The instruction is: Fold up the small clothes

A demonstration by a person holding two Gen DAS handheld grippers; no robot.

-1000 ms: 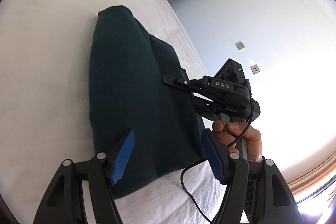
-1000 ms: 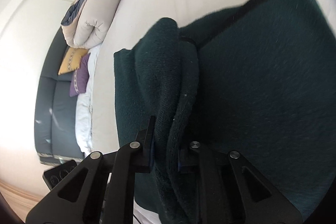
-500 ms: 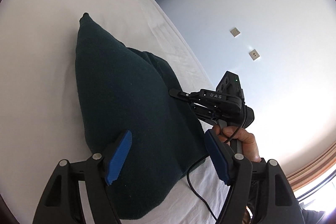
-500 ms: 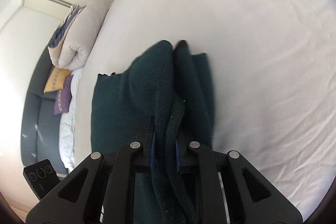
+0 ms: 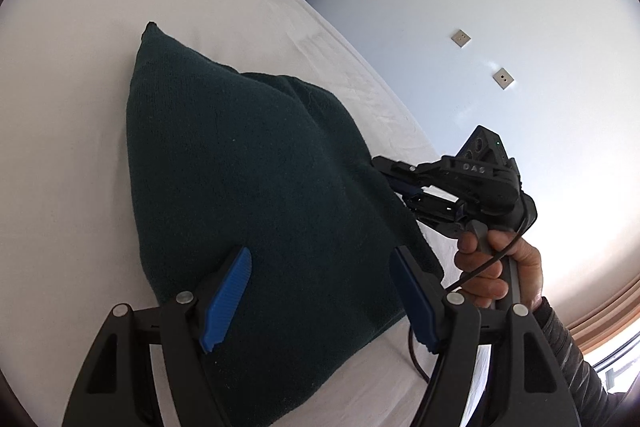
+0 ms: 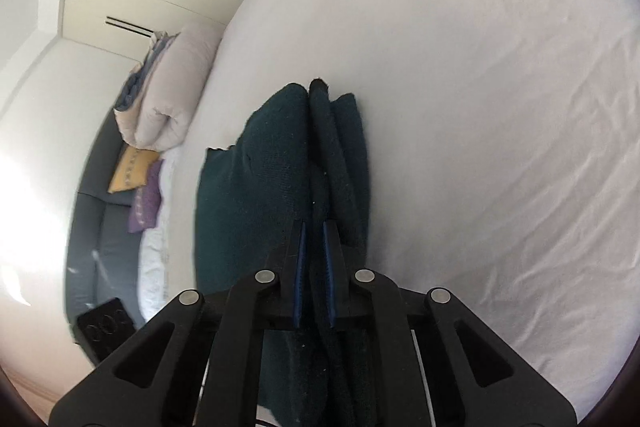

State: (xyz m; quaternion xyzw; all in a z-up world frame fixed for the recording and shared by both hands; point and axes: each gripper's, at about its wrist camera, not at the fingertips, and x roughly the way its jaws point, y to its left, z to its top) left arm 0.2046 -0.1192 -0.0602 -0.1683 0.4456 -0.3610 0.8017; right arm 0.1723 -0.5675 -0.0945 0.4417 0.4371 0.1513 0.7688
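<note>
- Dark green knit garment [image 5: 248, 187], lying on the white bed sheet [image 5: 68, 131], one edge lifted and bunched.
- Right gripper [image 6: 314, 259] clamped on that raised edge, the knit pinched between its blue pads [image 6: 299, 267].
- Left gripper [image 5: 320, 291] spread wide above the near part of the cloth, nothing between its pads, apparently not touching.
- Probably soft, light and limp: likely to sag and drape, not hold a crease unaided.
- Thick knit, so likely little slip in the pads; some stretch if pulled hard.
- Best taken at a corner or hem, both layers together.

Matt knitted garment [image 5: 248, 187], smooth sheet [image 5: 72, 107]
</note>
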